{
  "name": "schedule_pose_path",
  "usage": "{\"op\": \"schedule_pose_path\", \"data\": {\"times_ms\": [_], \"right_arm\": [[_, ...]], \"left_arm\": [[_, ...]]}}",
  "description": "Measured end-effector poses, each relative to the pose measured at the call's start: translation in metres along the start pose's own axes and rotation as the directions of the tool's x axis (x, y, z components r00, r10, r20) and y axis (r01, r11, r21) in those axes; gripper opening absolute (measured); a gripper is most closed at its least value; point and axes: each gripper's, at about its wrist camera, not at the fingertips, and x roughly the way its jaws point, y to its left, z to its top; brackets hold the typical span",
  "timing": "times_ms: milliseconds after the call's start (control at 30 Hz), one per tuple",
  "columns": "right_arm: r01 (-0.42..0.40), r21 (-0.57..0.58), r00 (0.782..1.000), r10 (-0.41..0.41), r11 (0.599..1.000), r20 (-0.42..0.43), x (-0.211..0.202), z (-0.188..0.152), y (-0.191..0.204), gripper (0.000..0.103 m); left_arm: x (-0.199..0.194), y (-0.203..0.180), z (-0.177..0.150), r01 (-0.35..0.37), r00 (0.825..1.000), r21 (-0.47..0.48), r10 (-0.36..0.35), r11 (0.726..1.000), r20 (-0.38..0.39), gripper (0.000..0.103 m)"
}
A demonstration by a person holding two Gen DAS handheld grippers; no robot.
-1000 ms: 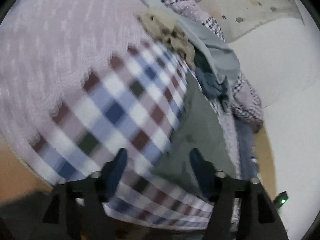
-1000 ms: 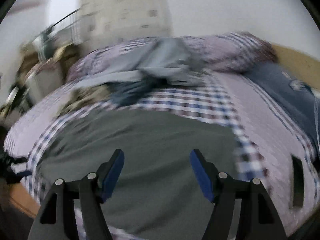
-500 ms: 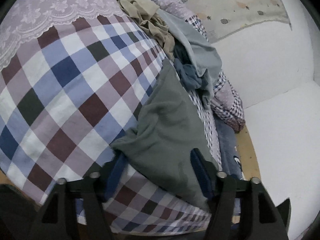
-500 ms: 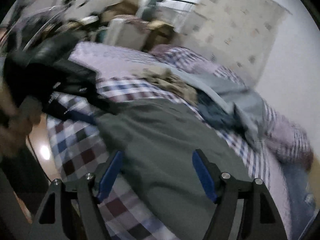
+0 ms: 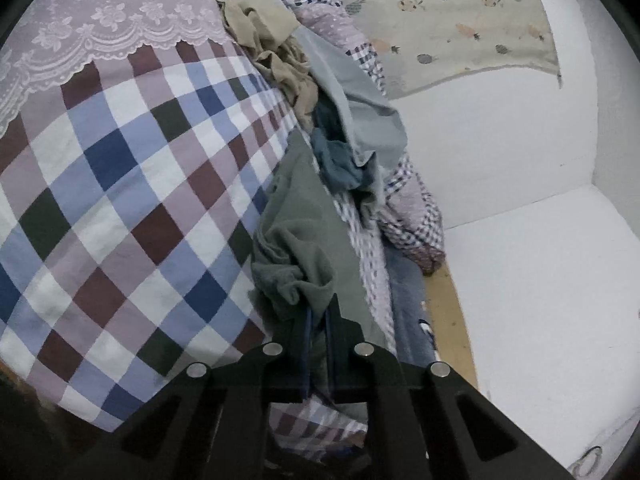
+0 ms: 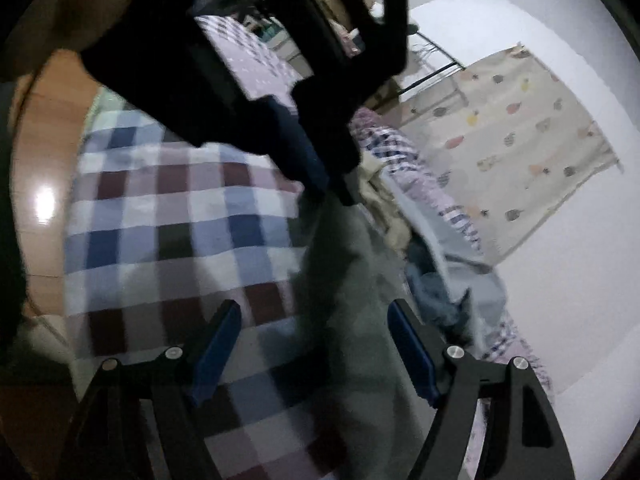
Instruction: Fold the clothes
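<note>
The left hand-held gripper point(image 5: 317, 320) sits at the lower centre of the left wrist view with its two fingers drawn almost together, clamped on a bunched edge of the grey-green garment point(image 5: 304, 216). The gathered cloth rises in folds just above the fingertips. The rest of the garment runs as a long strip toward the upper centre of the frame, lying on the checked bedspread point(image 5: 132, 184).

The right hand-held gripper point(image 6: 314, 340) appears at the bottom of the right wrist view with its blue-padded fingers spread wide apart. Nothing is between them. The grey-green garment point(image 6: 348, 320) lies on the bed beneath the gap. The left hand-held gripper point(image 6: 324, 176) enters this view from the upper left, its tips meeting the garment's far edge near frame centre.

A pile of other clothes lies beside the garment, toward the wall:
- a tan piece point(image 5: 272, 52) at the upper centre;
- a pale grey-blue piece point(image 5: 360, 120) right of it;
- a dark blue piece point(image 5: 340, 164) below those.

A lace-edged lilac cover point(image 5: 108, 20) fills the upper left. A fruit-print cloth point(image 5: 452, 16) hangs on the white wall at the upper right.
</note>
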Motion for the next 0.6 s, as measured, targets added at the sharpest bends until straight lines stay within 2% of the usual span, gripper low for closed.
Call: {"op": "schedule_pose_path", "data": {"times_ms": [67, 100, 133, 167, 200, 300, 367, 400, 433, 500, 600], "right_arm": [[0.020, 0.009, 1.000, -0.020, 1.000, 0.001, 0.002, 0.004, -0.002, 0.075], [0.027, 0.012, 1.000, -0.027, 1.000, 0.001, 0.004, 0.005, -0.004, 0.069], [0.028, 0.014, 1.000, -0.028, 1.000, -0.004, 0.005, 0.007, -0.005, 0.035], [0.026, 0.015, 1.000, -0.026, 1.000, -0.012, 0.007, 0.008, -0.006, 0.007], [0.014, 0.017, 1.000, -0.014, 1.000, -0.025, 0.009, 0.009, -0.007, 0.011], [0.001, 0.021, 1.000, 0.000, 1.000, -0.029, 0.007, 0.011, -0.008, 0.009], [-0.002, 0.030, 1.000, 0.002, 1.000, -0.023, 0.004, 0.013, -0.011, 0.008], [-0.004, 0.040, 1.000, 0.005, 0.999, -0.021, 0.003, 0.013, -0.013, 0.008], [-0.006, 0.050, 1.000, 0.007, 0.999, -0.018, 0.001, 0.014, -0.016, 0.008], [0.000, 0.052, 1.000, 0.001, 0.999, -0.013, -0.001, 0.016, -0.019, 0.008], [-0.001, 0.060, 1.000, 0.001, 0.998, -0.003, -0.006, 0.018, -0.023, 0.008]], "left_arm": [[0.000, 0.003, -0.001, 0.001, 1.000, -0.012, -0.001, 1.000, -0.010, 0.005], [0.001, 0.005, -0.002, 0.005, 1.000, -0.023, -0.005, 1.000, -0.016, 0.005], [0.001, 0.007, -0.002, 0.010, 1.000, -0.036, -0.010, 0.999, -0.025, 0.005], [0.003, 0.007, -0.003, 0.012, 0.999, -0.039, -0.013, 0.999, -0.032, 0.005], [0.005, 0.006, -0.003, 0.014, 0.999, -0.036, -0.015, 0.999, -0.039, 0.005], [0.011, 0.003, -0.005, 0.020, 0.998, -0.025, -0.022, 0.999, -0.057, 0.013], [0.014, -0.002, -0.005, 0.029, 0.998, -0.011, -0.029, 1.000, -0.059, 0.040], [0.015, -0.004, -0.005, 0.033, 0.998, -0.008, -0.034, 0.999, -0.057, 0.045], [0.016, -0.005, -0.005, 0.038, 0.998, -0.005, -0.038, 0.999, -0.056, 0.046], [0.018, -0.006, -0.004, 0.033, 0.998, -0.013, -0.034, 0.999, -0.056, 0.055], [0.023, -0.004, -0.002, 0.011, 0.998, -0.033, -0.013, 0.999, -0.066, 0.057]]}}
